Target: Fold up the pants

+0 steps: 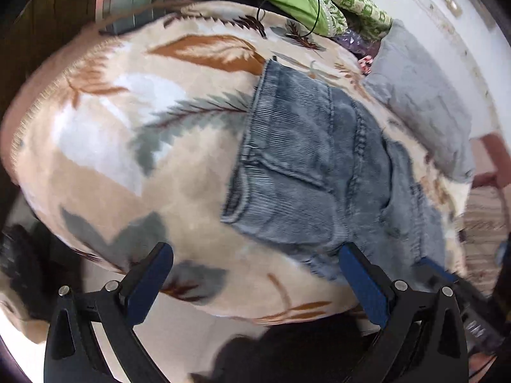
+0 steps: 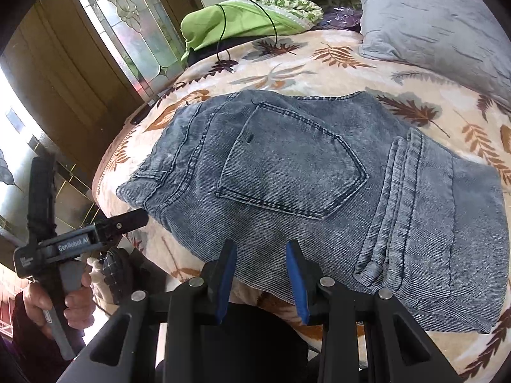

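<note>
Folded blue-grey jeans (image 2: 303, 188) lie flat on a leaf-patterned blanket (image 2: 319, 60) on a bed, back pocket up; they also show in the left wrist view (image 1: 306, 166). My right gripper (image 2: 262, 252) hovers at the jeans' near edge, jaws partly open, holding nothing. My left gripper (image 1: 255, 252) is wide open and empty, above the blanket (image 1: 111, 146) by the jeans' near left corner. It also shows in the right wrist view (image 2: 134, 220), beside the jeans' waistband.
A grey pillow (image 2: 440, 28) lies at the far right of the bed. Green cloths (image 2: 255, 16) and a thin black cable (image 2: 223, 28) sit at the far side. A wooden door with glass panel (image 2: 127, 32) stands to the left. The bed's edge is near me.
</note>
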A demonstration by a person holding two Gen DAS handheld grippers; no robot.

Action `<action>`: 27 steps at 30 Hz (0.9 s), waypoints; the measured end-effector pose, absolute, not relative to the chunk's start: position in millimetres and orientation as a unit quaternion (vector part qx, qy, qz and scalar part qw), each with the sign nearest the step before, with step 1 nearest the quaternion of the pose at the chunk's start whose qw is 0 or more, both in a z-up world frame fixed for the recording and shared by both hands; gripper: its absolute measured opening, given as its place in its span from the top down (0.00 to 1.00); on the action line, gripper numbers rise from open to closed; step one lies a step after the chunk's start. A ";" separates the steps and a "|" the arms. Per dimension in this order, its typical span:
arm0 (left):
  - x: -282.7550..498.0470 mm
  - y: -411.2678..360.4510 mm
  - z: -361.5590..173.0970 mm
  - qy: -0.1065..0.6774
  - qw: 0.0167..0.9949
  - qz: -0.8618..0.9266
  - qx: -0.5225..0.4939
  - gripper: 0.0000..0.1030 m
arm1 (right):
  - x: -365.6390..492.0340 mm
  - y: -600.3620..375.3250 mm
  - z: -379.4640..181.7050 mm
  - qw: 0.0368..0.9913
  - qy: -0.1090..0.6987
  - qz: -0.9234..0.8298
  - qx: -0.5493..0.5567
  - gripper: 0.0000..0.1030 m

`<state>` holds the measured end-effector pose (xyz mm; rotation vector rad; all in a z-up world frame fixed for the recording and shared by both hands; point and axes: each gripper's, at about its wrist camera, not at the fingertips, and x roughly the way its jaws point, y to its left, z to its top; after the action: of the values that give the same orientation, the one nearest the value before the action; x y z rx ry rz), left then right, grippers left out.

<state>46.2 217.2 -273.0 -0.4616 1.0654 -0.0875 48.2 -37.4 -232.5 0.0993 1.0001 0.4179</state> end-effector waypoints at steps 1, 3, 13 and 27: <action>47.2 217.9 -273.6 0.503 0.830 -0.048 -0.234 0.00 | 48.4 -36.9 -232.2 0.856 0.475 0.198 0.047 0.65; 46.2 218.3 -271.6 0.495 0.825 -0.068 -0.263 0.00 | 48.7 -36.5 -232.0 0.856 0.476 0.197 0.048 0.65; 52.9 221.1 -289.6 0.497 0.794 -0.086 -0.339 0.00 | 54.0 -32.8 -231.8 0.856 0.476 0.196 0.044 0.65; 85.5 218.6 -282.0 0.482 0.798 -0.082 -0.353 0.49 | 55.1 -43.1 -226.3 0.864 0.466 0.186 0.048 0.65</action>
<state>85.5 218.6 -282.0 -0.7575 1.0358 -0.1758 55.1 -43.1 -226.3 0.0996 0.9771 0.3900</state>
